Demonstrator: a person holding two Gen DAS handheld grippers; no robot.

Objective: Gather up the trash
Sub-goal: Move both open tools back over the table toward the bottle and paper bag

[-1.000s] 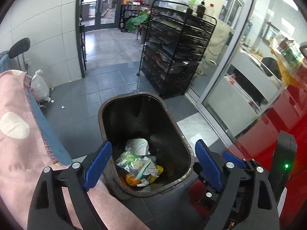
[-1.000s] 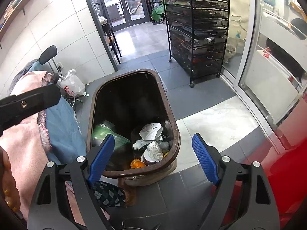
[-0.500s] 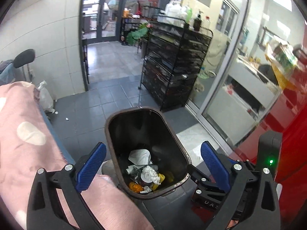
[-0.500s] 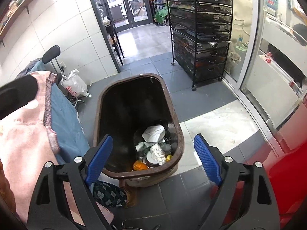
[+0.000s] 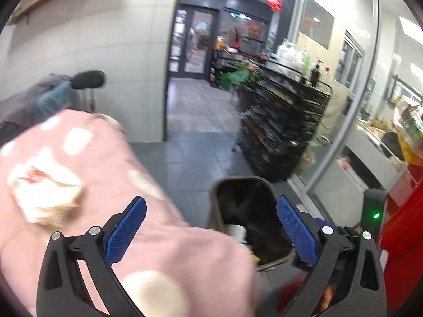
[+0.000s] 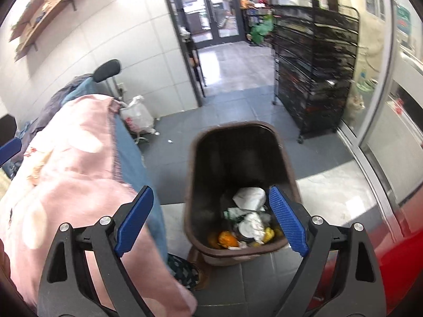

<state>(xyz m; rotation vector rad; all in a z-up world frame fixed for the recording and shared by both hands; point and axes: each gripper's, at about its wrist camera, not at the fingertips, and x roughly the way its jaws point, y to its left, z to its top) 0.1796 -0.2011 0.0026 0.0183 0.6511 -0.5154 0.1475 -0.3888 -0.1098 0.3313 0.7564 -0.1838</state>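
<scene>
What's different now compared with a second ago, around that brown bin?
Both grippers have pulled up and back from the brown bin, which now looks smaller and lower in each view. The left gripper has swung left over the pink spotted cloth and opened wider; the right gripper has its jaws opening, nothing between them. Neither took hold of anything. The trash in the bin lies as before, and the black rack stands unchanged.

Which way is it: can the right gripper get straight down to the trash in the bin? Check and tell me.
Probably yes. The right gripper is empty, its jaws opening, above the bin. The bin has no lid, and the trash lies uncovered at the bottom. Only the pink cloth beside it crowds the left finger.
</scene>
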